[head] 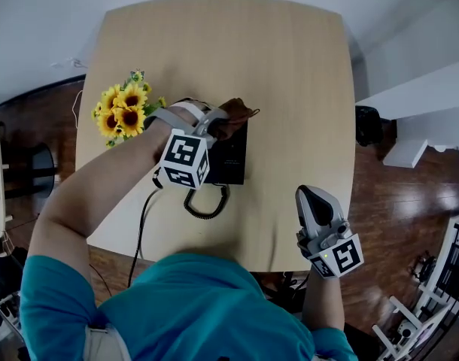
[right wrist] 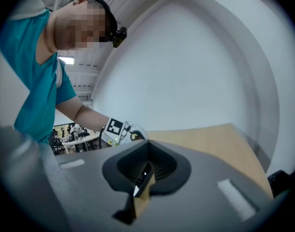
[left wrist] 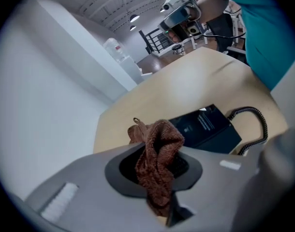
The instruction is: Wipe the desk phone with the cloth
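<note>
Seen from above, a person in a teal shirt (head: 199, 307) works at a light wooden worktop (head: 290, 66) w/ a gripper in each hand. The left gripper (head: 217, 120) has its jaws clamped on a brown knitted cloth (left wrist: 157, 163); the cloth fills the gap btwn the jaws, and a bunched end w/ a small loop sticks out past the tips. Just beyond and below these jaws lies a black rectangular desk phone (head: 228, 155), flat on the worktop. In the head view the cloth overlaps the phone's far edge, but contact can't be confirmed. A black coiled cord (head: 207, 201) curls on the worktop on the near side of the phone, behind the jaws. A bunch of yellow sunflowers (head: 124, 111) sits off to the left of the left jaws, near the worktop edge. The right gripper (head: 312, 198) is well apart from the phone, near the worktop's front edge; its jaws are pressed together w/ nothing btwn them, tips pointing across bare worktop.
</note>
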`<act>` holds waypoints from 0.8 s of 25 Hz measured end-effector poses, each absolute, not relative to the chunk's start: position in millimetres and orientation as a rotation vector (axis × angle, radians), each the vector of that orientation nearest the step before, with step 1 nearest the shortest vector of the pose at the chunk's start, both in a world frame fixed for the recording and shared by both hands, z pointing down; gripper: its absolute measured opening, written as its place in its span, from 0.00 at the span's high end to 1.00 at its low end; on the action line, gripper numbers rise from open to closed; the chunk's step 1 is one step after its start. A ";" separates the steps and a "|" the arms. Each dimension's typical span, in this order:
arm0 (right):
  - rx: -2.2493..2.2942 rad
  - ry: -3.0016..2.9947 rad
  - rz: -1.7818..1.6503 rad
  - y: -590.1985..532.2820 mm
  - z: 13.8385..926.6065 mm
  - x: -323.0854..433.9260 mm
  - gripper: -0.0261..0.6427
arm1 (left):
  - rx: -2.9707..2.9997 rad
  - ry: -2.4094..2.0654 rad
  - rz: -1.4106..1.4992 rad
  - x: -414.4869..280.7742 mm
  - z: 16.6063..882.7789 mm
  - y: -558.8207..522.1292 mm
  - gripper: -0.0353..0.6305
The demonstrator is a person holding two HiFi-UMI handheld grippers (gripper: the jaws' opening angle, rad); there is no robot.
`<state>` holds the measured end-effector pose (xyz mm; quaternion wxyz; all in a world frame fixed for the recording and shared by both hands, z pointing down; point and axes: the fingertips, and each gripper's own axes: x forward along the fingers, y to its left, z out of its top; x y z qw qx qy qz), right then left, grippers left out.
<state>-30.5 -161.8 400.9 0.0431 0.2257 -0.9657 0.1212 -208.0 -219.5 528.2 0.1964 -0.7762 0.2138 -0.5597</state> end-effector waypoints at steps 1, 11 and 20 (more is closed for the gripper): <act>0.687 -2.957 0.375 -160.3 399.1 -32.1 0.96 | -2.145 0.576 -1.548 -195.0 527.3 -219.3 0.83; 0.688 -2.967 0.340 -150.5 389.5 -26.9 0.96 | -1.990 0.452 -1.615 -200.7 554.5 -202.9 0.83; 0.688 -2.974 0.338 -139.9 385.7 -22.7 0.96 | -2.009 0.476 -1.588 -164.6 550.1 -195.0 0.83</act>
